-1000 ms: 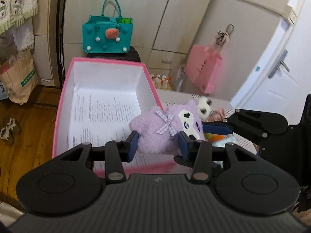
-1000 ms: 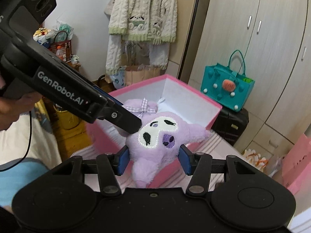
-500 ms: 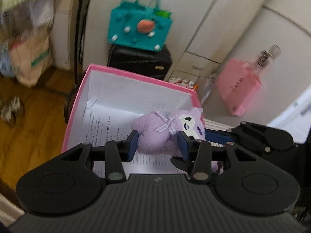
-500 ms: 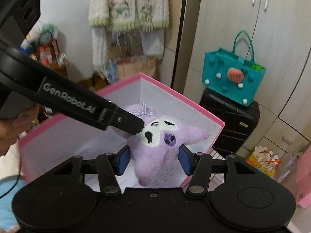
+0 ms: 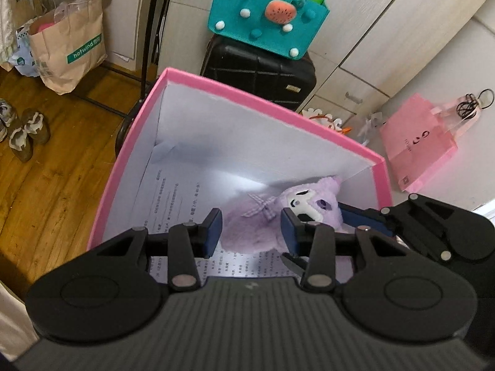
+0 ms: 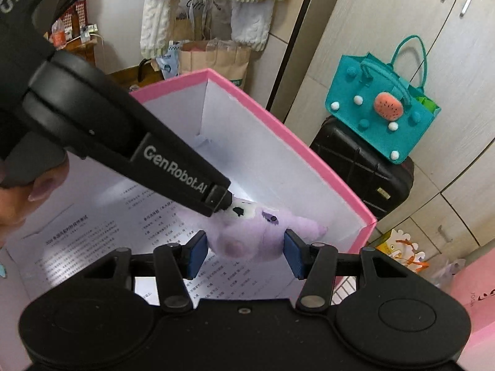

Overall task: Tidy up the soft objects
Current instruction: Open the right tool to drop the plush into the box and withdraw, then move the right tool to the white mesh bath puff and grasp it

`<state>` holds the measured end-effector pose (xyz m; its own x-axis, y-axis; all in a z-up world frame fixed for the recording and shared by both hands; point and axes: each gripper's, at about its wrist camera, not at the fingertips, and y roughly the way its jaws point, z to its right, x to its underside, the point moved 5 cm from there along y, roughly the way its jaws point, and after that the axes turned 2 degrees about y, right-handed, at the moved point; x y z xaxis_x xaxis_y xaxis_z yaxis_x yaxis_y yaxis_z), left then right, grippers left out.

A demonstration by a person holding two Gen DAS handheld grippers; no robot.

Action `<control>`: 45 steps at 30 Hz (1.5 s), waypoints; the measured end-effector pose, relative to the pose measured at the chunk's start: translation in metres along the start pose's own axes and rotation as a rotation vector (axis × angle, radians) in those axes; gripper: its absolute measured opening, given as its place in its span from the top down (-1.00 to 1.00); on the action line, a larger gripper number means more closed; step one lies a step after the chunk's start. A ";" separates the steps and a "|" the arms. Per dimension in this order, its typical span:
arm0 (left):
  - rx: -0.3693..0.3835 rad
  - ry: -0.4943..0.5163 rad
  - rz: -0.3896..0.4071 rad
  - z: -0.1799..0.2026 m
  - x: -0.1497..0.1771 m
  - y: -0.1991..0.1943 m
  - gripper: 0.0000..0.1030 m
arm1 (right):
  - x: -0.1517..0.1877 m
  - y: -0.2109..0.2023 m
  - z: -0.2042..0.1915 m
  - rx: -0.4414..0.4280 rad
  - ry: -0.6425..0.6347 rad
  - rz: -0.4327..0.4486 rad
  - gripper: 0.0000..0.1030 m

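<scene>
While inside the pink box (image 5: 191,80), the purple plush (image 5: 263,232) sits mid-frame. Left gripper (image 5: 251,227) and right gripper (image 6: 244,249) both clamp it.

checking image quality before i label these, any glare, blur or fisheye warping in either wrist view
Left wrist view: sharp, a bright glare patch on the pink box floor behind the purple plush toy, wardrobe lines bowed by the lens. Right wrist view: sharp centre, the same glare on the floor, and the teal felt bag leans with the distortion.
</scene>
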<state>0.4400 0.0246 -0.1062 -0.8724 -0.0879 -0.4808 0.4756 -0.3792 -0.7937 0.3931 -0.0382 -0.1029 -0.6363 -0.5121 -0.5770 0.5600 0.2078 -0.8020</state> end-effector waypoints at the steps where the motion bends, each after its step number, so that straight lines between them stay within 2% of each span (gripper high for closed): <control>1: -0.004 0.003 -0.002 0.000 0.000 0.002 0.23 | 0.001 0.002 -0.001 0.002 -0.005 -0.002 -0.13; 6: -0.031 0.021 0.008 -0.001 0.004 0.004 0.23 | 0.004 0.009 -0.008 0.044 -0.070 0.015 -0.14; 8: -0.029 0.039 -0.006 -0.001 0.004 0.003 0.22 | 0.006 0.007 -0.010 0.062 -0.086 0.013 -0.23; 9: -0.040 0.049 0.003 -0.002 0.005 0.000 0.22 | 0.007 0.002 -0.010 0.074 -0.086 0.022 -0.31; 12: -0.055 0.119 0.048 0.005 0.008 -0.016 0.22 | 0.013 -0.019 -0.010 0.115 -0.105 0.061 -0.33; 15: -0.024 0.168 0.077 0.015 0.016 -0.035 0.22 | 0.023 -0.045 -0.011 0.127 -0.091 0.128 -0.33; 17: -0.014 0.191 0.091 0.019 0.024 -0.049 0.19 | 0.033 -0.061 -0.012 0.115 -0.068 0.186 -0.33; 22: -0.033 0.261 0.122 0.030 0.043 -0.080 0.14 | 0.058 -0.100 -0.018 0.033 0.044 0.220 -0.33; 26: -0.049 0.298 0.138 0.033 0.057 -0.100 -0.02 | 0.071 -0.123 -0.019 -0.032 0.118 0.225 -0.33; 32: -0.066 0.348 0.156 0.037 0.083 -0.126 -0.36 | 0.091 -0.157 -0.021 -0.116 0.194 0.303 -0.34; 34: -0.060 0.362 0.151 0.040 0.091 -0.132 -0.65 | 0.095 -0.167 -0.021 -0.129 0.217 0.315 -0.42; 35: -0.056 0.368 0.152 0.042 0.095 -0.135 -0.70 | 0.098 -0.171 -0.021 -0.133 0.225 0.321 -0.45; 40: -0.063 0.406 0.176 0.050 0.113 -0.158 -0.82 | 0.112 -0.196 -0.026 -0.138 0.255 0.334 -0.46; 45: -0.061 0.441 0.177 0.060 0.131 -0.181 -0.85 | 0.130 -0.220 -0.030 -0.147 0.267 0.349 -0.47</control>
<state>0.2327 0.0260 -0.0036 -0.6525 0.2585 -0.7123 0.6297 -0.3379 -0.6995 0.1715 -0.1255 -0.0063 -0.5478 -0.1621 -0.8208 0.6963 0.4555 -0.5547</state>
